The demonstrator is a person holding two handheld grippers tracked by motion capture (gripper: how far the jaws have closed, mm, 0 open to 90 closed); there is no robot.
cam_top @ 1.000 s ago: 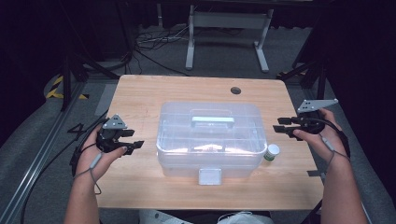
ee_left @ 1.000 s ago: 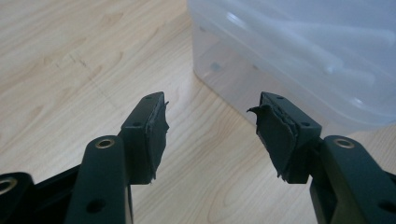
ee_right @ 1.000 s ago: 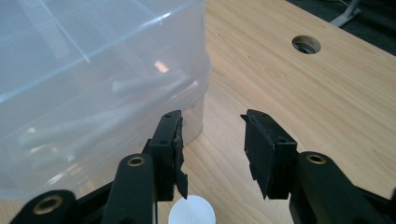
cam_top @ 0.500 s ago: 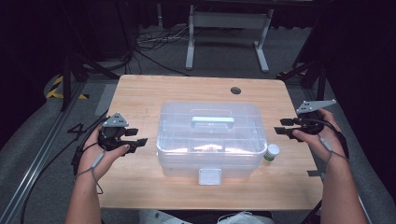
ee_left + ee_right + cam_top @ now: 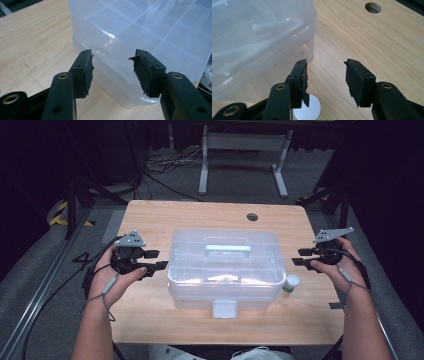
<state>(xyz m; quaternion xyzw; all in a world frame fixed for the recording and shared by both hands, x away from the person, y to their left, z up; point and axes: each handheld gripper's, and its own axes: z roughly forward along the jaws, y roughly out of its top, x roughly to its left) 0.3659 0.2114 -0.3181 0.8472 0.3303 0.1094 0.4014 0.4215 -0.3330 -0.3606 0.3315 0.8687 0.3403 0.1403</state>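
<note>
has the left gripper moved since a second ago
Yes. The left gripper has come nearer the box, with its jaws closing a little on nothing.

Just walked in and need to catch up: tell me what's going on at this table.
A person holds a two-jaw gripper in each hand on either side of a closed clear plastic storage box on a wooden table. The left gripper and the right gripper both point at the box's ends, jaws open, holding nothing. A small white-capped bottle stands by the box's right end.

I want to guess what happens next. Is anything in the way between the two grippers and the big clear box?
Nothing visible is. The left gripper and right gripper hover open beside the box. The little bottle stands nearer the person.
</note>
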